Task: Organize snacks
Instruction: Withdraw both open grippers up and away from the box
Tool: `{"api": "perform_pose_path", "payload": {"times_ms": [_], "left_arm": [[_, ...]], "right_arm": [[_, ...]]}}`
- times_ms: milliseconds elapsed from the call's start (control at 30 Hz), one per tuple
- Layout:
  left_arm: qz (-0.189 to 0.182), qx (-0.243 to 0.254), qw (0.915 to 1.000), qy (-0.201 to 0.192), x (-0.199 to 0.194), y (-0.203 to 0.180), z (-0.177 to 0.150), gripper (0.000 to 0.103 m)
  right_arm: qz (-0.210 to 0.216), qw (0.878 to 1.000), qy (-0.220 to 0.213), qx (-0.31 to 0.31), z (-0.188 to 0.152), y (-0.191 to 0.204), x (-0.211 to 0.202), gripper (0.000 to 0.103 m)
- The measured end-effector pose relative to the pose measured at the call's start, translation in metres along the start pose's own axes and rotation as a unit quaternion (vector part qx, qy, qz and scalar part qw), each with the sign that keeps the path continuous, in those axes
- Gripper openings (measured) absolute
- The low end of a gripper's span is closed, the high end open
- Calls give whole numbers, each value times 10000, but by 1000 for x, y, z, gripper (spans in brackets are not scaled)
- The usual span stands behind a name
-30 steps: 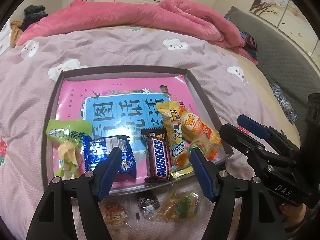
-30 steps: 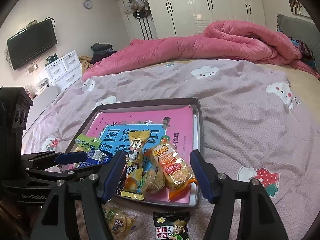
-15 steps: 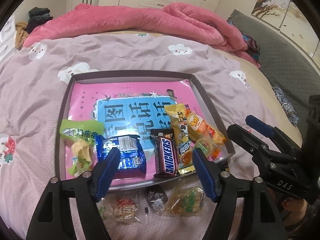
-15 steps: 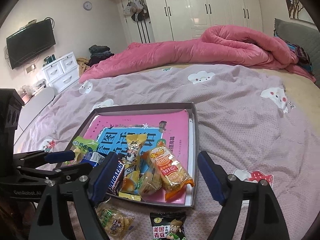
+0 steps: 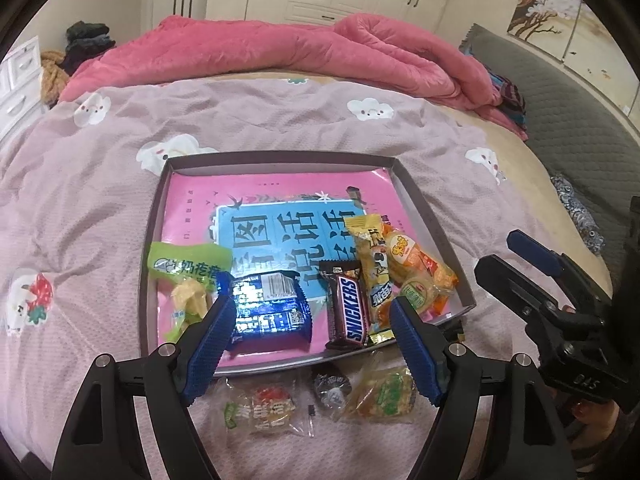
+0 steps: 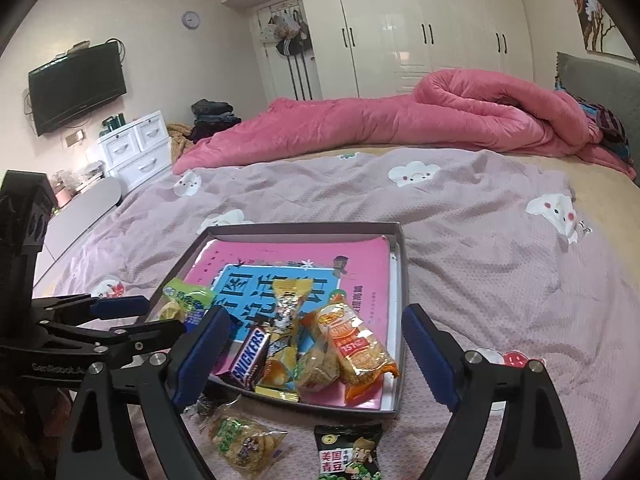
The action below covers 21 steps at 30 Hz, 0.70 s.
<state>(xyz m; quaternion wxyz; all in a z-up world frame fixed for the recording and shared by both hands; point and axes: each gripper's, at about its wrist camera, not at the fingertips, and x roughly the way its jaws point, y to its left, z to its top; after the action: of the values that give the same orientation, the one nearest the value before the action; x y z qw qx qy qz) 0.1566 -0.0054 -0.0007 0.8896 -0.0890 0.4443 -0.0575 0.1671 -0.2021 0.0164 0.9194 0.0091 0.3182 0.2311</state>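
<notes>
Bedspread [image 5: 280, 128]; both tongs [image 5: 312, 344] [image 6: 316, 356] angled down, just spread, empty.

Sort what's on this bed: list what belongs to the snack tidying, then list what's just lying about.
Job:
tray
Snickers bar
blue packet
green packet
orange packet
loose green-pea packet
clear-wrapped snacks

Lying about:
pink quilt
folded clothes

I see soft, even indoor light, glare on the wardrobe doors [image 6: 420, 28], edges bowed and vignetted black.
</notes>
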Motion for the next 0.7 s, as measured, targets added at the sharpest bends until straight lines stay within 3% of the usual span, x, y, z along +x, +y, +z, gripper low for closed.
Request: {"api": "perform_pose_path", "payload": {"times_ms": [700], "left_arm": [[190,-173,9996,-95,-27,29,-14,80]], "right_arm": [[102,9997,-196,95,-4,5,-23,92]]}}
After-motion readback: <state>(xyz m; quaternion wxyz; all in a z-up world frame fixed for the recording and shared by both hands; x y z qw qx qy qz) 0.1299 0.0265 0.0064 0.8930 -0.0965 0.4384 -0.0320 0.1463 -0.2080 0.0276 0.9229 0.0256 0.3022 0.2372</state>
